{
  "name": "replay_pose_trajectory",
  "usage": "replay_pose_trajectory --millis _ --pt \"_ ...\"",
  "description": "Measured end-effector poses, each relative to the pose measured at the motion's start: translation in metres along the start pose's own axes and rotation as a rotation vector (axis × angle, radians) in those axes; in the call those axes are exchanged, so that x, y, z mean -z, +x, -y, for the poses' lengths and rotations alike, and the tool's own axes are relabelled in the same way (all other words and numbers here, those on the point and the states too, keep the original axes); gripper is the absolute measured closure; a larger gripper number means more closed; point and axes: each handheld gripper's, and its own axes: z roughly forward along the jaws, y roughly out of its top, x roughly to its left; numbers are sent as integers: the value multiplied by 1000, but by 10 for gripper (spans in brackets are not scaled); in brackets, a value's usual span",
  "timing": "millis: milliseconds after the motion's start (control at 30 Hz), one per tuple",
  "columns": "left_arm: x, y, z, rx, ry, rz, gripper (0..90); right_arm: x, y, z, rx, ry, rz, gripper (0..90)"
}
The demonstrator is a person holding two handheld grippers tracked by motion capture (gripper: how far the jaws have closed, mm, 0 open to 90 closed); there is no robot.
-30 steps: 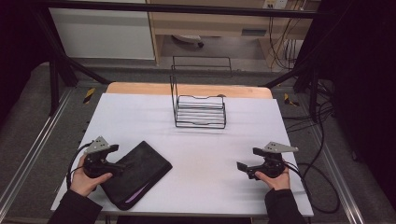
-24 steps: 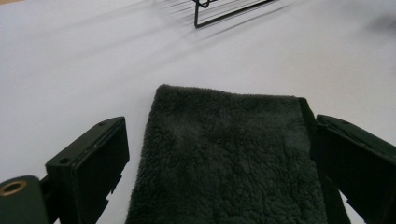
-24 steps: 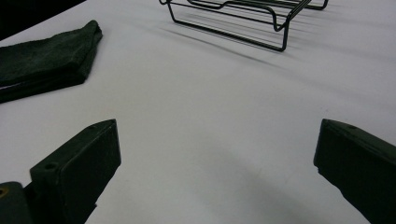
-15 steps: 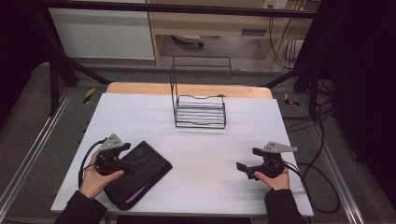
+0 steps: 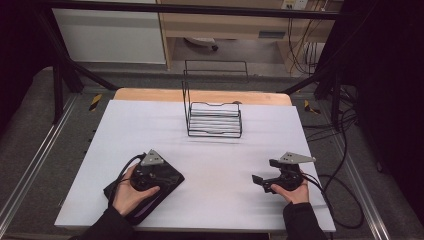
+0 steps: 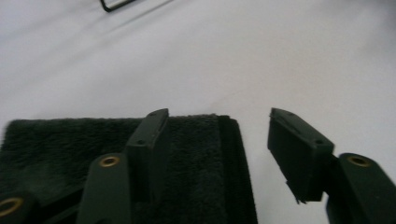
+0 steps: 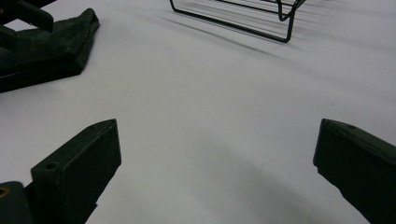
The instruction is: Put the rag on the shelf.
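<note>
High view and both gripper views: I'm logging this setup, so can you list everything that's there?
Folded towel: one, dark, near-left part of the table, under the left gripper.
Wire rack: one, black, far middle of the table, upright.
Table cover: one, white, over the table.
Table edge: one, wooden, far side.
Cables: several, black, on the floor at right.
Left gripper: one, black, jaws open astride the towel's edge.
Right gripper: one, black, jaws open over bare cover.
Hands: two, one on each gripper.

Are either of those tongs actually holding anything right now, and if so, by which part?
Nothing is held. The left tongs are open, straddling the dark towel's edge; the right tongs are open over the bare table.
</note>
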Motion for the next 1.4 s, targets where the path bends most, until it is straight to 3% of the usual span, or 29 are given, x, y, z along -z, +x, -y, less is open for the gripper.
replay_pose_trajectory --millis 233,367,533,600,767,867,1067,1133,1233,1400 --pt "-22 -5 5 -7 50 -7 494 -1 0 0 1 6 1 14" --pt "-27 -6 8 -13 43 -38 528 -1 0 0 1 4 5 15" --pt "-29 -6 9 11 40 -55 592 -1 0 0 4 4 8 15" --pt "-31 -7 9 18 41 -70 617 -1 0 0 3 2 9 15" --pt "-34 -17 6 -36 67 -162 691 -1 0 0 3 1 11 15" --pt "-35 -18 6 -45 75 -175 747 -2 1 1 -2 1 9 16" --pt "-33 -15 5 -35 76 -163 803 -3 1 1 0 9 6 18" --pt "-31 -10 4 -2 72 -130 813 -3 1 1 0 9 6 18" --pt "-24 -3 4 36 38 -82 821 -2 1 1 2 10 7 18" --pt "-10 -1 -3 61 -15 -61 825 -2 0 0 2 4 5 20"
